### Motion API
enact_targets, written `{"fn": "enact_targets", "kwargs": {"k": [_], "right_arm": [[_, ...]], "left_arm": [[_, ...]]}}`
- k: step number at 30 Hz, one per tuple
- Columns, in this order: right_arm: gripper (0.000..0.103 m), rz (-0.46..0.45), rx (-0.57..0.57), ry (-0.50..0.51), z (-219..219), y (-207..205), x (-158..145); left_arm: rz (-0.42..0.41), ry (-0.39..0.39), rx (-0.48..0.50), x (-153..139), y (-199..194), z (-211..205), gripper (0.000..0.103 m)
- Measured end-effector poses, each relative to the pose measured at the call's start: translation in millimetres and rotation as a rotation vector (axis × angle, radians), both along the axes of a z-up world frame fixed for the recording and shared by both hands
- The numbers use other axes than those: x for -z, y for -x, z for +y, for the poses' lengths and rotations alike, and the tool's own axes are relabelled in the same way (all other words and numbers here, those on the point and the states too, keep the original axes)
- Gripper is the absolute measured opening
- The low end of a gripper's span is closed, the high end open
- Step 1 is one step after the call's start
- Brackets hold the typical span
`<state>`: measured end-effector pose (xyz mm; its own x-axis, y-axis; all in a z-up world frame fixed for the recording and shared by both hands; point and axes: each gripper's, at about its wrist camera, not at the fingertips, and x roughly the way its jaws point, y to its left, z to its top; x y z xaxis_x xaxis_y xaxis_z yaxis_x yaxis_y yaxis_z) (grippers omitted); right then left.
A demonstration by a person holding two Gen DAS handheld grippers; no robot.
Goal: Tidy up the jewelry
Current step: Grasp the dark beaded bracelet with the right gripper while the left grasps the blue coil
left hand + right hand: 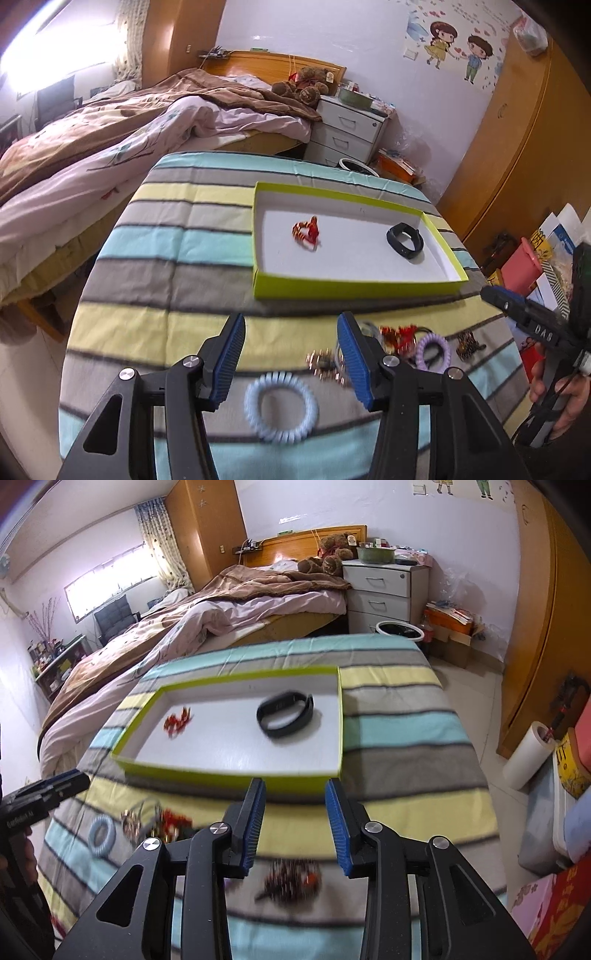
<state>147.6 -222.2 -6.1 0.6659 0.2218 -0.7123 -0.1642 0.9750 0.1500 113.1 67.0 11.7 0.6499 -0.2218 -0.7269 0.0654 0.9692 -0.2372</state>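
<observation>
Jewelry lies loose on the striped tabletop (155, 258); we see a pale blue coil band (281, 408) under our left hand-held gripper (291, 363), jaws spread; a dark beaded piece (291, 880) under our right hand-held gripper (295, 827), also spread, empty; the green-rimmed tray (354, 290) beyond holds a red bracelet (306, 232) and black wristband (405, 240), well apart.

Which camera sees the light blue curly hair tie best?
The left wrist view: the light blue spiral hair tie lies large on the striped cloth, between the open left gripper fingers. The right wrist view shows it small and blurred at the left edge.
</observation>
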Motion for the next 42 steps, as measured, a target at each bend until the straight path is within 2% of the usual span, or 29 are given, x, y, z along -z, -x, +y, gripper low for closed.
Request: {"fn": "enact_targets", "kwargs": {"k": [1,5,11,14,21,28,33,34,37,42], "right_arm": [[0.047,0.006,-0.001,0.003,-0.4,5.4,2.9],[0.048,0.009,0.007,-0.002,-1.1,20.4,12.5],[0.048,0.035,0.010,0.016,3.2,32.7,29.7],[0.048,0.045,0.016,0.043,5.2,33.5,36.7],[0.048,0.075,0.017,0.062,7.5,28.6,47.9],[0.048,0.079,0.015,0.104,12.2,27.0,50.2],[0.048,0.075,0.025,0.100,8.6,30.4,50.0],[0.047,0.074,0.027,0.098,8.3,31.4,49.8],[0.033,0.071,0.039,0.106,7.5,32.3,48.9],[0.030,0.062,0.041,0.088,4.1,34.0,46.7]], "left_arm": [[0.002,-0.002,-0.005,0.9,3.1,1.1,0.051],[0.003,0.021,-0.012,5.0,20.1,6.0,0.051],[0.022,0.007,-0.014,15.2,37.0,7.6,0.052],[0.044,-0.009,-0.028,23.3,41.9,8.1,0.052],[0.078,0.027,-0.018,35.9,50.3,10.7,0.052],[0.100,0.041,-0.017,40.3,52.1,10.9,0.052],[0.114,0.039,-0.038,44.3,50.9,13.5,0.052],[0.112,0.038,-0.040,44.2,50.4,14.0,0.052],[0.108,0.032,-0.041,43.7,48.4,13.8,0.052],[0.110,0.016,-0.047,44.2,43.7,11.9,0.052]]}}
